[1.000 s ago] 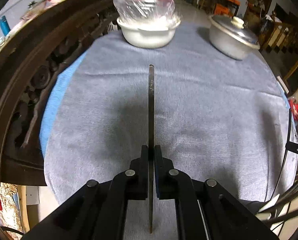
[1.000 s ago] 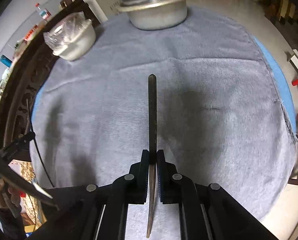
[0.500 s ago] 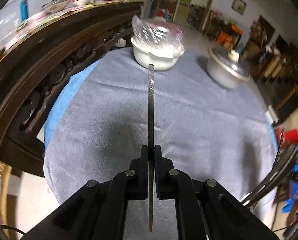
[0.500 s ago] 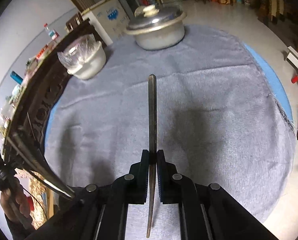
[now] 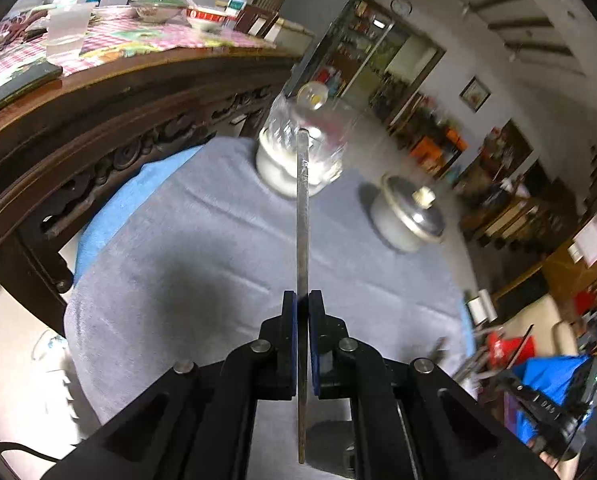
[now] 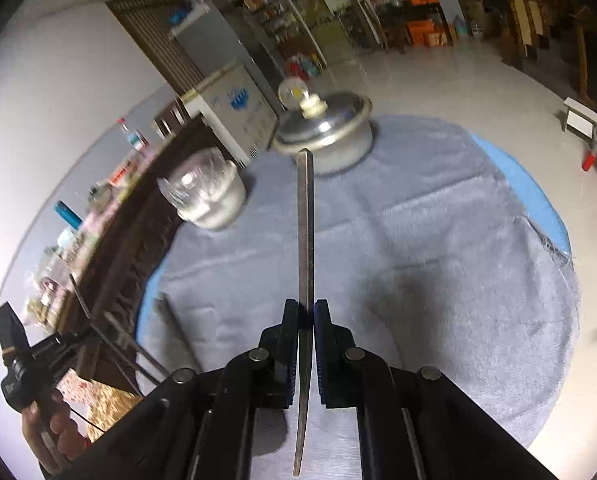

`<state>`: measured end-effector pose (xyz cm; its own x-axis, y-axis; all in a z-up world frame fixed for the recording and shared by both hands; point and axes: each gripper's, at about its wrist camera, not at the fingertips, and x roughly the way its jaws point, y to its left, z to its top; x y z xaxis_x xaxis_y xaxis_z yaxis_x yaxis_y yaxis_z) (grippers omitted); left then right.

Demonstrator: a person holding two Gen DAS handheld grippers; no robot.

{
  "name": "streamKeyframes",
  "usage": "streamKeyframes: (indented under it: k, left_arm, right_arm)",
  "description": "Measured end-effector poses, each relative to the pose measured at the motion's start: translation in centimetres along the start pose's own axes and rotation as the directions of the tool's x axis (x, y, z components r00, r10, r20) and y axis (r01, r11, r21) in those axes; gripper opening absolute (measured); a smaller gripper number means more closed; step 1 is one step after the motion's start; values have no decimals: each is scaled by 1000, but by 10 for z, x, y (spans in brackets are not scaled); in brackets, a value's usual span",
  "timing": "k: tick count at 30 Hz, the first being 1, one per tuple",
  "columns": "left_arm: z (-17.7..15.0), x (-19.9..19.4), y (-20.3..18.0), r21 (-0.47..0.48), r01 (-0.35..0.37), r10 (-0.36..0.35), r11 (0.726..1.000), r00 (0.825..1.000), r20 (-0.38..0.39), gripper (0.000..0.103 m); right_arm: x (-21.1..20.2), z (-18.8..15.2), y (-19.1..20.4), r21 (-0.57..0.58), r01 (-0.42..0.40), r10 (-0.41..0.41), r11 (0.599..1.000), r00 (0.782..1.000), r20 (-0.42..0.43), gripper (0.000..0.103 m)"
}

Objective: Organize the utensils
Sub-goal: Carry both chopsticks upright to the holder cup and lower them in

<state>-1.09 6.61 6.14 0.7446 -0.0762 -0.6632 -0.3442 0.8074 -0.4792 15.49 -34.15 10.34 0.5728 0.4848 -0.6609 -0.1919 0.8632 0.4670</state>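
Observation:
My left gripper [image 5: 302, 300] is shut on a flat metal utensil [image 5: 302, 216], seen edge-on; it sticks straight forward, high above the grey cloth [image 5: 202, 248]. My right gripper [image 6: 305, 307] is shut on a second flat metal utensil [image 6: 305, 224], also edge-on and held well above the cloth [image 6: 438, 248]. In the right wrist view the left gripper and the hand holding it show at the lower left [image 6: 22, 364], off the table's edge. What kind of utensil each is cannot be told.
A white bowl covered in plastic wrap [image 5: 294, 160] and a lidded metal pot [image 5: 408, 216] stand at the far side of the round table. A dark carved wooden table [image 5: 98, 120] borders the left. The blue underlay [image 6: 530, 196] shows at the cloth's rim.
Both grippers have risen and tilted up with their utensils; the table looks smaller and farther away, and more of the room shows. Both stay shut.

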Motion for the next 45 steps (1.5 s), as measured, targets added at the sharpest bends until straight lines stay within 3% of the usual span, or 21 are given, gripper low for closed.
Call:
streamKeyframes:
  k: [6, 10, 18, 30, 45]
  left_arm:
    - [-5, -26, -18, -10, 68, -67, 998, 992, 105, 5]
    - [-16, -19, -26, -6, 84, -83, 996, 990, 112, 5]
    - [-49, -2, -36, 38, 74, -79, 997, 982, 172, 5]
    - [-82, 16, -50, 137, 45, -64, 990, 989, 136, 5]
    - [-112, 21, -56, 244, 39, -57, 969, 996, 68, 5]
  right_arm:
    - [-24, 0, 23, 17, -63, 61, 998, 992, 108, 9]
    - [-20, -8, 36, 20, -93, 89, 995, 985, 145, 9]
    - [2, -31, 57, -46, -50, 57, 998, 981, 183, 9]
    - [22, -65, 71, -145, -3, 25, 989, 988, 151, 9]
    - [29, -95, 72, -194, -6, 24, 981, 996, 89, 9]
